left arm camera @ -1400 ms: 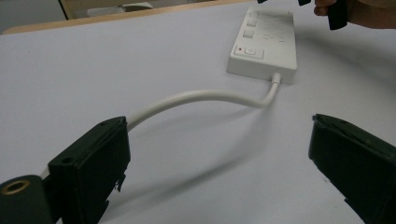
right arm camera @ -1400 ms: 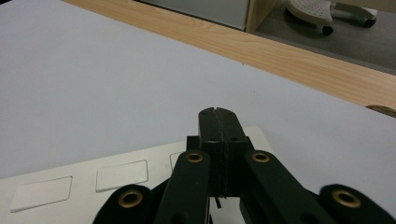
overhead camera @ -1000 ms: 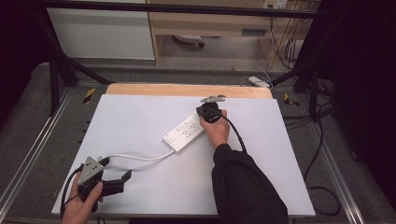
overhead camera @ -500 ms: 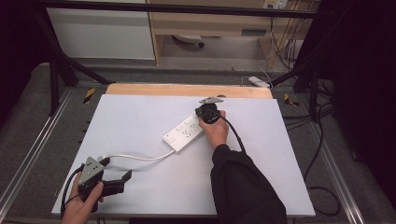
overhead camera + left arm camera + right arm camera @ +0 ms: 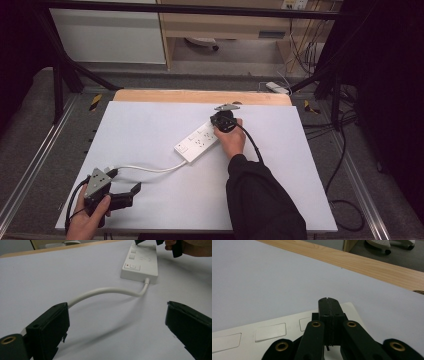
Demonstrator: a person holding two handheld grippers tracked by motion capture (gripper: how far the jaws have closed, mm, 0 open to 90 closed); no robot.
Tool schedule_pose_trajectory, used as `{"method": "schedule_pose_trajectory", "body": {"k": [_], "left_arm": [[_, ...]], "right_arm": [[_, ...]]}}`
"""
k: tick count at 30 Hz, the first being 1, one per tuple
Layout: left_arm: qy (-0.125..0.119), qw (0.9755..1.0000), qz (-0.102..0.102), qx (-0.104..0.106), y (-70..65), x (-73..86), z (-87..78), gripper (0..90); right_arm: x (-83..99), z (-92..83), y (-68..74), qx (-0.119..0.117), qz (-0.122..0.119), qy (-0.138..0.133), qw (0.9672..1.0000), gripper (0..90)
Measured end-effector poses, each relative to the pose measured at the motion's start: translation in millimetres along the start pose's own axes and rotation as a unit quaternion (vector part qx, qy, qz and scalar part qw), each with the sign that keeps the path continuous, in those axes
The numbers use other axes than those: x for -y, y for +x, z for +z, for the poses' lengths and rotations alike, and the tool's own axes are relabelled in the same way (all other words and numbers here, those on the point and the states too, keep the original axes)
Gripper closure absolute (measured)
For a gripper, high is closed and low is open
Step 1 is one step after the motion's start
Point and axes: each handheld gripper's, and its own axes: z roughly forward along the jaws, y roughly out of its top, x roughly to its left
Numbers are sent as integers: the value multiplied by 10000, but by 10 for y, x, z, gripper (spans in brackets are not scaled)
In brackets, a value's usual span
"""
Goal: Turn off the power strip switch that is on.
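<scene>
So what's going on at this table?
A person works with two hand-held grippers on a white power strip. The right gripper, jaws shut, sits over the strip's far end. The left gripper, jaws wide open, rests near the table's front corner, beside the strip's cable.

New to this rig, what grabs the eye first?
The white power strip lying at an angle mid-table, its cord curving toward the near left corner. The right gripper, jaws shut, sits over the strip's far end. The left gripper waits open at the near left, beside the cord.
</scene>
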Motion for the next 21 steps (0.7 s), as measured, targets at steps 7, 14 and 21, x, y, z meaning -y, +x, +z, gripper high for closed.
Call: {"method": "schedule_pose_trajectory", "body": {"k": [7,14,21], "left_arm": [[25,10000,21,6,-3,1,4,53],[31,10000,25,10,-7,1,6,53],[45,10000,18,11,-11,4,13,53]], "right_arm": [[1,2,2,-2,-15,-6,10000,900],[6,4,6,4,-33,-12,10000,900],[20,17,11,12,-42,-96,9999,900]]}}
